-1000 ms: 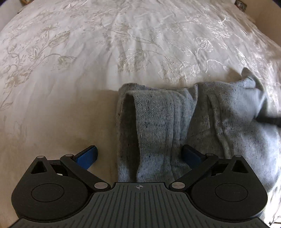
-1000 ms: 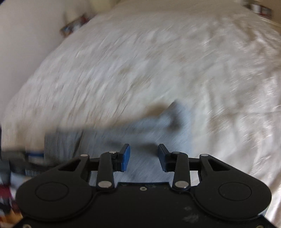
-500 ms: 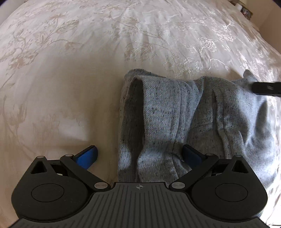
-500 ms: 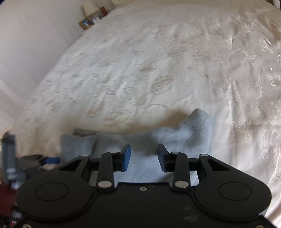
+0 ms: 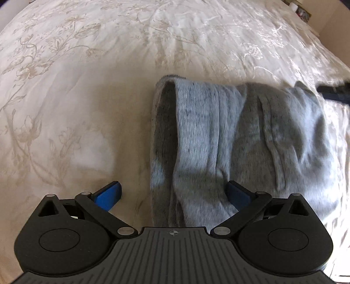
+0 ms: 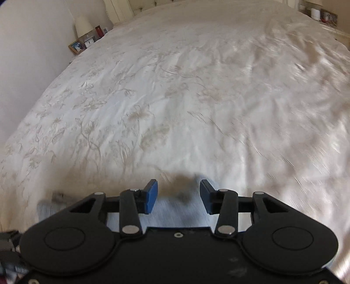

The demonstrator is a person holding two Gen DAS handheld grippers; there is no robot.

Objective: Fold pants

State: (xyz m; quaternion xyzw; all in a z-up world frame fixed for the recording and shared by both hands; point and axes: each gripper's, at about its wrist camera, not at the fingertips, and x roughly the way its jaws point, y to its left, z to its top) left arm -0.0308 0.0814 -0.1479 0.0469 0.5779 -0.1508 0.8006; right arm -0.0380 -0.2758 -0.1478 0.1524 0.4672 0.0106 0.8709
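The grey knit pants [image 5: 229, 139] lie folded in a compact bundle on the white embroidered bedspread [image 5: 87, 65]. My left gripper [image 5: 174, 192] is wide open and empty, its blue fingertips on either side of the bundle's near left fold. In the right wrist view my right gripper [image 6: 178, 194] is open and empty above the far edge of the pants [image 6: 181, 214], which mostly hide under it. A dark part of the right gripper [image 5: 332, 89] shows at the far right of the left wrist view.
The bedspread [image 6: 196, 98] stretches far ahead. A bedside table with a lamp [image 6: 84, 26] and picture frames [image 6: 76, 47] stands at the back left, and small items [image 6: 323, 15] stand at the back right. A wall [image 6: 26, 54] runs along the left.
Both grippers have pulled back and up from the pants. The right gripper's jaws have opened wider and its view now shows mostly bedspread. The pants lie still.
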